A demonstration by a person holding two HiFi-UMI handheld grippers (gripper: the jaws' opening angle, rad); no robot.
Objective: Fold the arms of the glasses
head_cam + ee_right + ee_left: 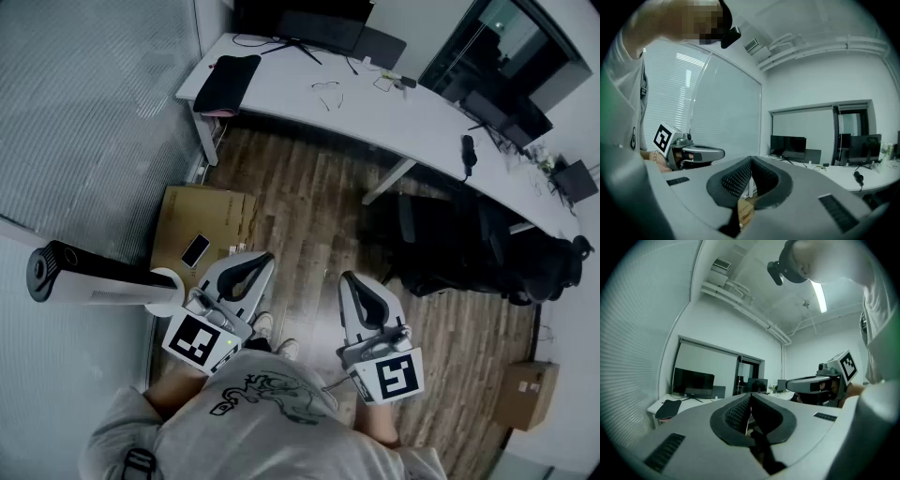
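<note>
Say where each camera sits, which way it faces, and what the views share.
Head view: on the person's head, looking steeply down at floor and desk; shows shirt, left gripper, right gripper.
Left gripper view: rides the left gripper, faces the desk; shows its shut fingers and the right gripper.
Right gripper view: rides the right gripper, same heading; shows the left gripper.
Shared: all three see the monitor.

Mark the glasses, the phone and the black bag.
glasses [326, 85], head view, on the thin frame.
phone [195, 250], head view, middle of its screen.
black bag [227, 84], head view, centre of its top face.
</note>
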